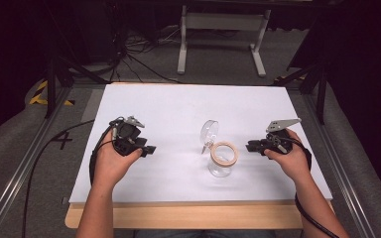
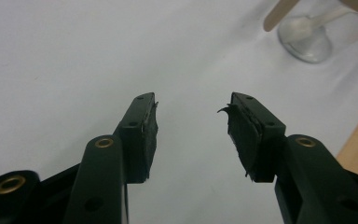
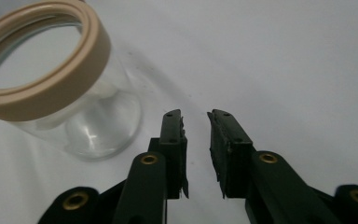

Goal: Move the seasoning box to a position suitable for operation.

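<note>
Clear glass jar [image 1: 222,168] with a tan sealing ring [image 1: 224,153], between the left gripper [image 1: 151,148] and right gripper [image 1: 248,146], nearer the right; its hinged glass lid [image 1: 209,132] stands open on the far side. White sheet [image 1: 178,109] beneath both tools, on a wooden table [image 1: 178,216]. Floor cables [image 1: 134,57] and a white frame [image 1: 223,29] lie well beyond them.

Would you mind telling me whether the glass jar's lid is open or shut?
Open: the clear lid stands swung up behind the jar, leaving its beige-ringed mouth uncovered.
</note>
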Tool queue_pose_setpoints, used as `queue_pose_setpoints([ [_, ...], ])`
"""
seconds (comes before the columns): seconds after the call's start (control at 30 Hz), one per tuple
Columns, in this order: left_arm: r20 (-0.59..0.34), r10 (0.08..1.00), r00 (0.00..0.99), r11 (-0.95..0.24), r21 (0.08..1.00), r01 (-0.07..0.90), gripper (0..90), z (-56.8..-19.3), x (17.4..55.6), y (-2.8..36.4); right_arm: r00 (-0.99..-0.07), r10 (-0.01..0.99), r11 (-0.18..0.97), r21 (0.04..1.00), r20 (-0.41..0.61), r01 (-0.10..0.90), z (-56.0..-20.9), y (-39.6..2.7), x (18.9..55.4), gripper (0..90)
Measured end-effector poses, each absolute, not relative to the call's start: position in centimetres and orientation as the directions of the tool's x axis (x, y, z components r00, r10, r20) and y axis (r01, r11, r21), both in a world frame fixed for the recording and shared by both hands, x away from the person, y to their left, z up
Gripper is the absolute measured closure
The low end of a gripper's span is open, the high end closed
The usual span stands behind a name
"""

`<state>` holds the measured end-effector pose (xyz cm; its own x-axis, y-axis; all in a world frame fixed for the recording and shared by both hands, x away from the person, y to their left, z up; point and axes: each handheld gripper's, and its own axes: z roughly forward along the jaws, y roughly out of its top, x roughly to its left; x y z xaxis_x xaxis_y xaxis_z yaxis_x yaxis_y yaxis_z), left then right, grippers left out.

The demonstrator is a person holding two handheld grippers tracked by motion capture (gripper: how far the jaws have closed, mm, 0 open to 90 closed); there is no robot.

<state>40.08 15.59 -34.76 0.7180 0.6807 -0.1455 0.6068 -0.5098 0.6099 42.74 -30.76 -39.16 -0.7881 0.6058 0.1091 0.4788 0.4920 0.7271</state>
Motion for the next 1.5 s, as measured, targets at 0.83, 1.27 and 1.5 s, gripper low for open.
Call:
queue_pose_setpoints([
  [0.83, -0.141, 0.605, 0.783, -0.605, 0.558, 0.568, 51.9, -33.1, 38.3, 13.3, -0.844, 0.522, 0.572, 0.683, 0.124, 0.454, -42.2, -27.0, 43.0, 85.3],
  [1.27, -0.143, 0.598, 0.789, -0.617, 0.546, 0.567, 52.4, -33.3, 38.5, 13.2, -0.851, 0.513, 0.591, 0.673, 0.112, 0.445, -42.2, -26.4, 42.7, 90.0],
  [1.5, -0.143, 0.6, 0.787, -0.612, 0.551, 0.567, 52.3, -33.3, 38.6, 13.3, -0.858, 0.501, 0.604, 0.663, 0.114, 0.441, -42.1, -26.2, 42.4, 90.0],
])
